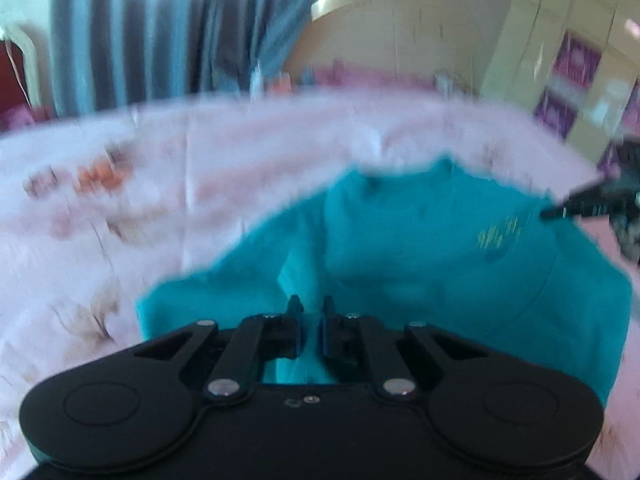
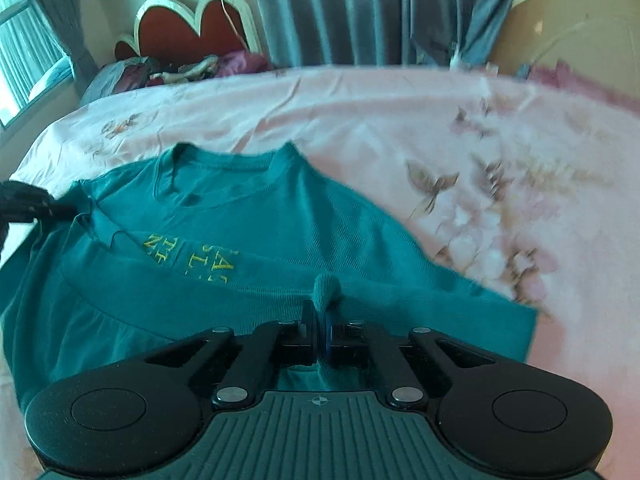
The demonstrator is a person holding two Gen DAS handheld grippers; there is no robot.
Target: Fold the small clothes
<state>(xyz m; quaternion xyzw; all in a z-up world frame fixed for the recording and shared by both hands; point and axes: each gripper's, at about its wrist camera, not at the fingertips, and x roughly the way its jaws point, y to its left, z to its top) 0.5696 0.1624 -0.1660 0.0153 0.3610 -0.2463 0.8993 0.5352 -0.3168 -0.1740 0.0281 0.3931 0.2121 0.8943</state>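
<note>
A teal T-shirt with yellow lettering lies on a pink floral bedsheet, its lower part folded up over the chest. My right gripper is shut on a bunched fold of the shirt's hem. In the left wrist view, blurred, my left gripper is shut on a fold of the same T-shirt. The right gripper's fingers show at the right edge of that view. The left gripper's fingers show at the left edge of the right wrist view.
A heart-shaped red headboard and a pile of bedding are at the far left of the bed. Blue-grey curtains hang behind. A beige wall and a cupboard with purple panels stand beyond.
</note>
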